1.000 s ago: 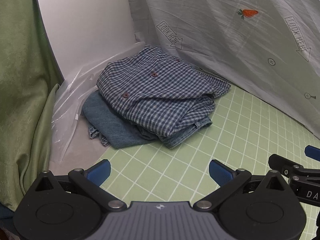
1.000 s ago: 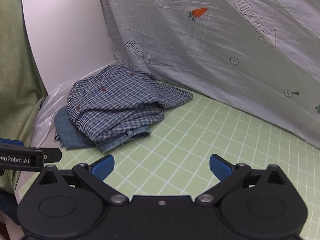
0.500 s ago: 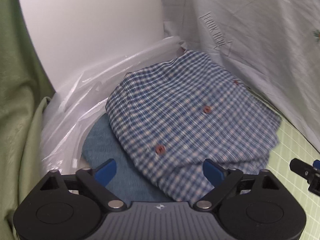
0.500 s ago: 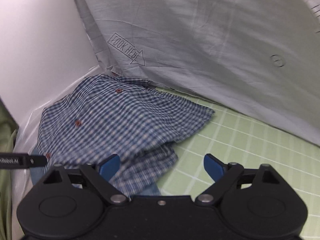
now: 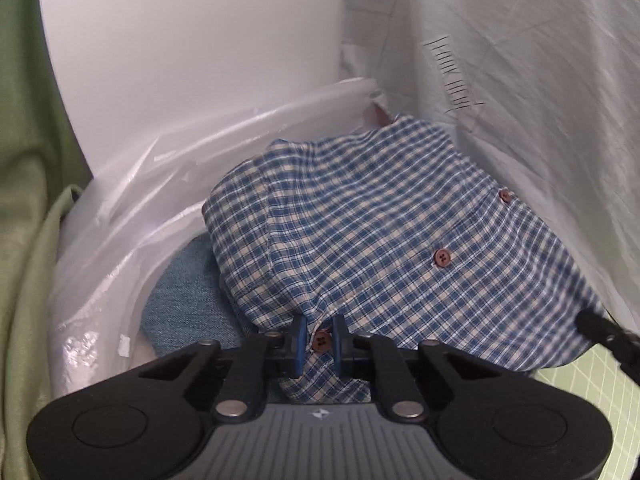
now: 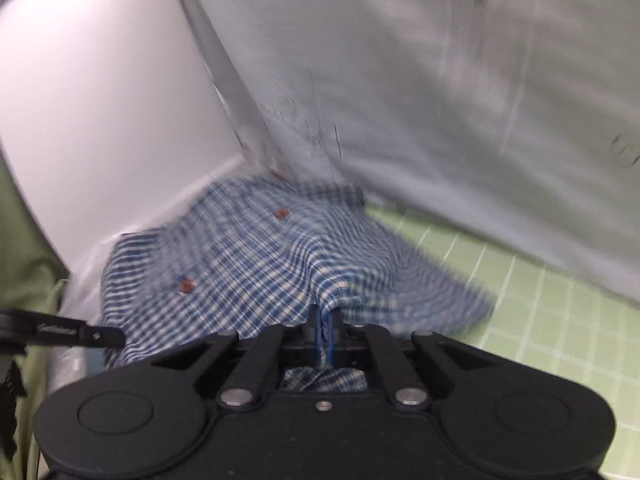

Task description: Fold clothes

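Note:
A blue and white checked shirt with brown buttons lies crumpled in the back left corner; it also shows in the right wrist view. My left gripper is shut on its near edge, pinching cloth by a button. My right gripper is shut on a raised fold of the same shirt, further right. A blue denim garment lies under the shirt at the left.
Clear plastic sheeting and a white panel stand behind the pile. A grey printed cloth hangs at the back right. A green grid mat covers the table. Green fabric hangs at the left.
Both grippers moved forward onto the shirt and went from wide open to shut on its near edge. The right view is blurred by motion.

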Action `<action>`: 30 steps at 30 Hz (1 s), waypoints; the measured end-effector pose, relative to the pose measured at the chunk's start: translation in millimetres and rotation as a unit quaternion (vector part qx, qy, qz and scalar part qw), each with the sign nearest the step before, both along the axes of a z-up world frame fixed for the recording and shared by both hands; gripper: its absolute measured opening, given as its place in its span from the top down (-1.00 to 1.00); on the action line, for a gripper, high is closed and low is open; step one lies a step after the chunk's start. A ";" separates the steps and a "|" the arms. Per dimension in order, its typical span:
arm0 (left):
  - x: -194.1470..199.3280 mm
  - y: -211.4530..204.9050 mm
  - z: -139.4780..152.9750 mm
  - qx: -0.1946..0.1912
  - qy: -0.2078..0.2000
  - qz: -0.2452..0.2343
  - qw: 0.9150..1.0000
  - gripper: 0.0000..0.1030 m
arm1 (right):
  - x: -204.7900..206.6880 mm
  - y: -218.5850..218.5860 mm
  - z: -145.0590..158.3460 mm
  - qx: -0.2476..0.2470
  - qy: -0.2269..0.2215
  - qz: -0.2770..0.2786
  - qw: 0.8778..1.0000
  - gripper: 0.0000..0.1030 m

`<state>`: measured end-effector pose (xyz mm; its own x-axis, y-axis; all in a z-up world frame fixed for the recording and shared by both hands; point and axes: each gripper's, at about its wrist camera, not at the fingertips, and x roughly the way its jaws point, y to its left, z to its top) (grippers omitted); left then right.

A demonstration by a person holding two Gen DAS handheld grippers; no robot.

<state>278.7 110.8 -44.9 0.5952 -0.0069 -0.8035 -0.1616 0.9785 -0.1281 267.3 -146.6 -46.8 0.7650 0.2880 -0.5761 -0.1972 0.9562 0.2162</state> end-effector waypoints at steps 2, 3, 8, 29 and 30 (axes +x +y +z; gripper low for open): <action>-20.1 -15.1 14.6 -0.005 -0.017 -0.019 1.000 0.73 | -28.8 -11.5 14.8 0.003 -0.020 -0.013 1.000 0.94; -30.5 -23.0 21.8 -0.007 -0.025 -0.029 0.999 0.73 | -44.5 -18.2 20.8 0.004 -0.028 -0.022 0.999 0.94; -89.0 -71.1 51.6 -0.020 -0.056 -0.087 0.994 0.83 | -134.9 -68.9 31.1 -0.009 -0.053 -0.085 0.995 0.95; -275.7 -240.2 15.5 -0.036 0.065 -0.161 0.984 -0.11 | -403.8 -320.5 -11.2 -0.060 0.045 -0.369 0.926 -0.28; -274.0 -241.8 13.4 -0.038 0.068 -0.160 0.984 -0.26 | -402.9 -326.5 -10.9 -0.046 0.044 -0.371 0.927 -0.34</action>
<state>4.7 -131.0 -31.6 0.4393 -0.2385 -0.8661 0.1318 0.9708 -0.2005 -135.6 -473.1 -57.7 0.6816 -0.3509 -0.6421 0.5360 0.8368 0.1116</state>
